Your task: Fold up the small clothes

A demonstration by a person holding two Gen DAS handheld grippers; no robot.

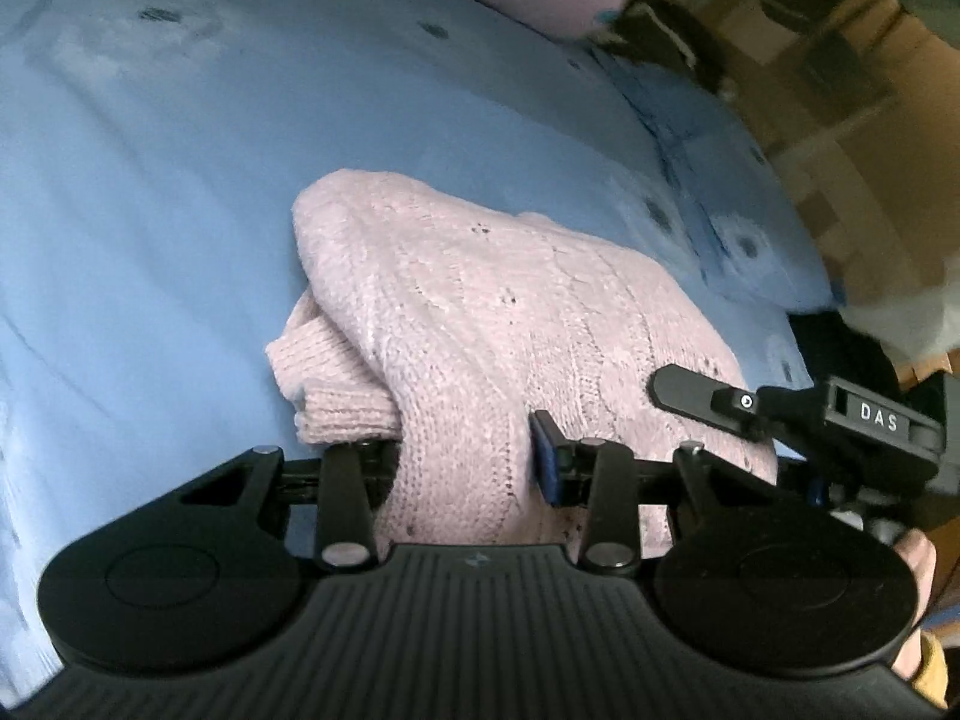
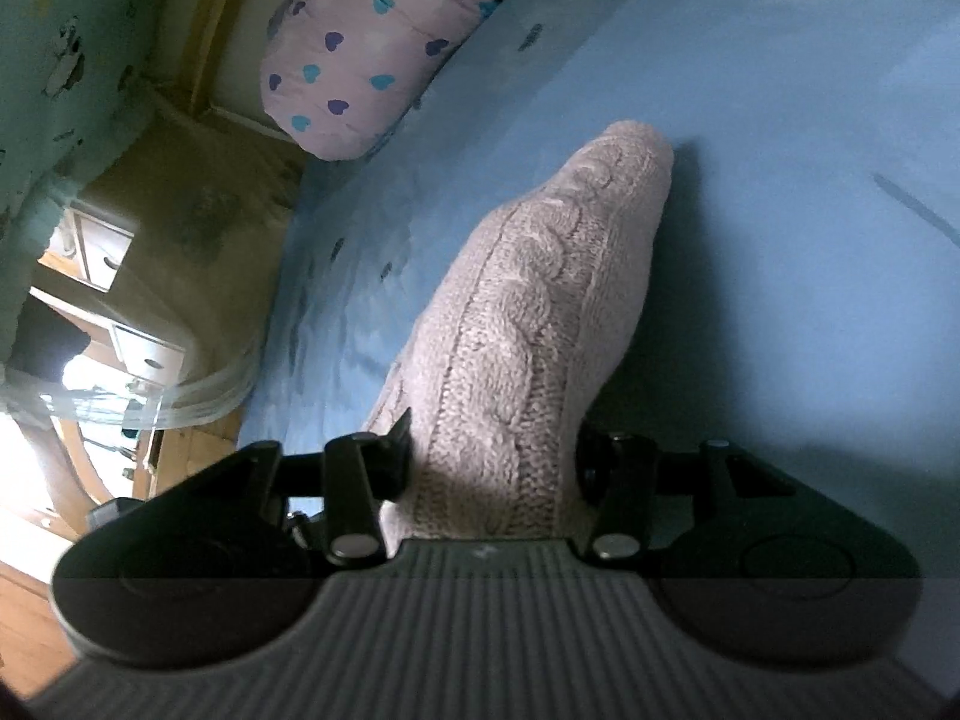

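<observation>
left tool (image 1: 468, 456): clamped on pink knit sweater (image 1: 480, 312) | right tool (image 2: 492, 462): clamped on same sweater, bunched ahead | bed sheet (image 1: 150, 210) beneath

Pale pink cable-knit sweater (image 1: 480, 312), light blue sheet (image 1: 180, 210), heart-dotted pink pillow (image 2: 372, 42)

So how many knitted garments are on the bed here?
1: a pink cable-knit sweater on the blue sheet, between the fingers of both grippers. Others may lie outside these views.
</observation>
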